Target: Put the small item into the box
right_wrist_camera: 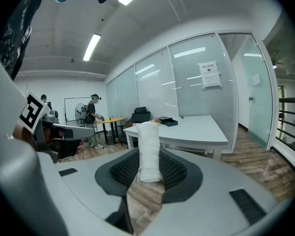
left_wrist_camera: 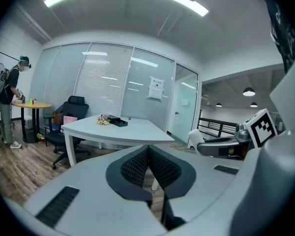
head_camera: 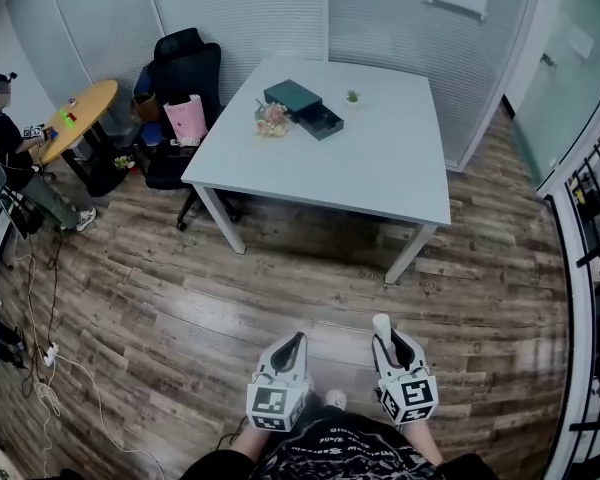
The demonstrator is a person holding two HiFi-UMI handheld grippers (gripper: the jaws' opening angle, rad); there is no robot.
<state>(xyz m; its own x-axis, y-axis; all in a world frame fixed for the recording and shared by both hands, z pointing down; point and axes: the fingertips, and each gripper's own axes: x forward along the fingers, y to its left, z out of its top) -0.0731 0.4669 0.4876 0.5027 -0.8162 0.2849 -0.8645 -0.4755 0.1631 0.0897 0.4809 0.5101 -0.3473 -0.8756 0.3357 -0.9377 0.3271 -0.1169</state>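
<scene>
Across wood flooring point(head_camera: 180, 308), a dark green box point(head_camera: 293, 95) sits on the white table point(head_camera: 380, 158). The right gripper point(right_wrist_camera: 148, 167) pinches a small white cloth roll point(right_wrist_camera: 148, 149) for carrying; the left gripper point(left_wrist_camera: 148, 155) is pressed together, empty.

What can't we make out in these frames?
- All views: dark green box on the white table is too far and small; contents unreadable.
- Right gripper view: white rolled item in the right gripper; cloth or paper can't be told, texture blurred.
- Head view: objects on the round wooden table too small.
</scene>
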